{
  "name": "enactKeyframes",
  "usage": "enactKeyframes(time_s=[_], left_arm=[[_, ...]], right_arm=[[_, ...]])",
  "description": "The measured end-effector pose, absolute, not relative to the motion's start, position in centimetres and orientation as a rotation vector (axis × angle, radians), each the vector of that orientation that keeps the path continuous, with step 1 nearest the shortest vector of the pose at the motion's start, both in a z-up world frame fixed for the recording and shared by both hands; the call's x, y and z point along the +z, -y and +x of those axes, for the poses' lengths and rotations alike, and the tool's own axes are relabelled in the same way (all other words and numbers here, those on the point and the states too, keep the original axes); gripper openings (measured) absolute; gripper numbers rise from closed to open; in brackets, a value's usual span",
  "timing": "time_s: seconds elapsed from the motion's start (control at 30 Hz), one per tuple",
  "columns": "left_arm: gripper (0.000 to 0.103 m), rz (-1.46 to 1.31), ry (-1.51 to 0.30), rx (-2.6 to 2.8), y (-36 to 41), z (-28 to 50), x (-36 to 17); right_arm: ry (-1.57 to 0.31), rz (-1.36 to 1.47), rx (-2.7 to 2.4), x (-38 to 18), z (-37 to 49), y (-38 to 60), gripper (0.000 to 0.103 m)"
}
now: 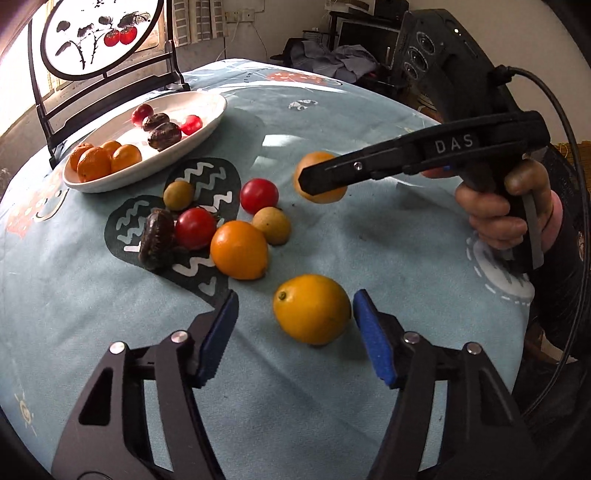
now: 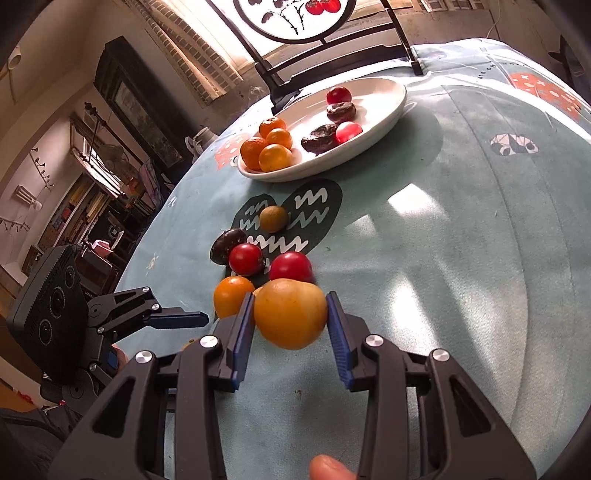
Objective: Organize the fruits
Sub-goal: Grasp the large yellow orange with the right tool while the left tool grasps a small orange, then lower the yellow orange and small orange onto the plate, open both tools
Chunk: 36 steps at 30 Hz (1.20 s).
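Above tablecloth (image 2: 461,258), right tongs (image 2: 290,321) clamp orange (image 2: 290,314).

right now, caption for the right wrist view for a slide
Right gripper shut on an orange above the blue tablecloth, white plate of sorted fruit beyond.

In the left wrist view the right gripper (image 1: 314,181) covers the middle of the orange (image 1: 320,177) it holds — only the fruit's top and bottom show. The round painted screen (image 1: 99,33) at upper left is cut by the top edge. In the right wrist view, a longan (image 2: 257,291) peeks out behind the gripped orange — mostly hidden.
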<state>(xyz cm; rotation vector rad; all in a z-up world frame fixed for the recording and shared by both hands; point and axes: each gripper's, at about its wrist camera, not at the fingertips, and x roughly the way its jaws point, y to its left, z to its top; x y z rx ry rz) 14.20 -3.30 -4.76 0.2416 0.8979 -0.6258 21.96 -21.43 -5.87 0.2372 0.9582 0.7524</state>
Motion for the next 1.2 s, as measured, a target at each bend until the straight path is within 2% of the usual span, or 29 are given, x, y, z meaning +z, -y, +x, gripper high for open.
enactKeyframes(time_s=[0.27,0.43,0.67,0.8,0.93,1.2], left_arm=[[0.054,0.244,-0.910,-0.637,3.6,14.3,-5.2],[0.042,0.250,-0.907,-0.658,4.0,14.0,-5.2],[0.041,0.232,-0.903,-0.646,3.8,13.7,-5.0],[0.041,0.118,-0.887,-0.676,2.2,14.7,-3.5],[0.041,-0.011,-0.865,-0.626,-0.4,17.5,-1.5],[0.041,-0.104,-0.796,-0.317,-3.9,26.0,1.1]], right_arm=[[-0.956,0.228,0.743,-5.8,21.9,21.4,0.039],[-0.951,0.221,0.744,-5.8,21.9,21.3,0.039],[-0.944,0.218,0.750,-5.8,21.9,21.2,0.039],[-0.960,0.254,0.837,-5.7,22.0,20.4,0.039],[-0.961,0.270,0.881,-5.0,22.8,19.5,0.039],[-0.791,0.270,0.702,-2.0,28.7,18.8,0.039]])
